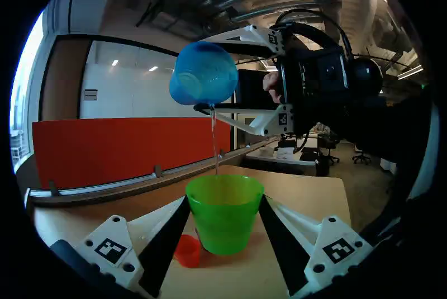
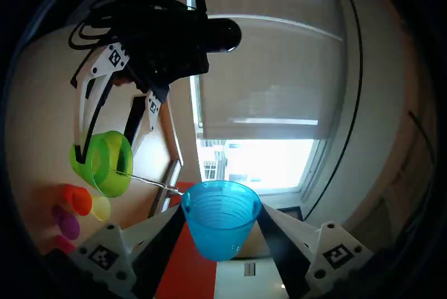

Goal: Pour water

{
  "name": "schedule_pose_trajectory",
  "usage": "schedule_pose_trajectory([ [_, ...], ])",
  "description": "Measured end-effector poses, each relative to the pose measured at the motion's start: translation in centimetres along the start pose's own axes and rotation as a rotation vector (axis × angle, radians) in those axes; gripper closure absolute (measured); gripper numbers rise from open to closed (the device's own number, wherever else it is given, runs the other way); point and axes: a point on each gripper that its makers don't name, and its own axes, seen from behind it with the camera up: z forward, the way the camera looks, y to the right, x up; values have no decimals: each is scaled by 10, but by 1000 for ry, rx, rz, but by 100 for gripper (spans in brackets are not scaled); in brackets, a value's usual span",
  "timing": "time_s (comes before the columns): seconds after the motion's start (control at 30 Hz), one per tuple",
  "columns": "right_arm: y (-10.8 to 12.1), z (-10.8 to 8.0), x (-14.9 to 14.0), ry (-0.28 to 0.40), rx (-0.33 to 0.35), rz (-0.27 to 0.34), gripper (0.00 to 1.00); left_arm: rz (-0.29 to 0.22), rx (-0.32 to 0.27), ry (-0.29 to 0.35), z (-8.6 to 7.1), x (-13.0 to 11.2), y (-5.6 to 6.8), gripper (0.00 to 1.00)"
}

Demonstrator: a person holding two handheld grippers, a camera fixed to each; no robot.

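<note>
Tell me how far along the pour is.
Done: the left claw grips the green cup, and the right claw has the blue cup tipped above it. In hand: a thin water stream falls from the blue rim into the green cup. Left: finishing the pour and righting the blue cup; how much water it holds is hard to tell.

Tilted blue cup (image 1: 202,73) streams water (image 1: 214,137) into upright green cup (image 1: 224,218).
</note>
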Motion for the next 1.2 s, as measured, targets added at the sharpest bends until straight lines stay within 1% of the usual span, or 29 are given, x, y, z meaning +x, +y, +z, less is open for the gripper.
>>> schedule_pose_trajectory([
  [0.27,0,-1,1,0,1,-4,9,-2,2,3,1,2,-1,15],
  [0.87,-1,-3,-2,1,-1,23,9,-3,7,3,1,2,-1,15],
  [1.2,-1,-6,-6,-1,-8,50,9,-2,7,4,1,1,-2,15],
])
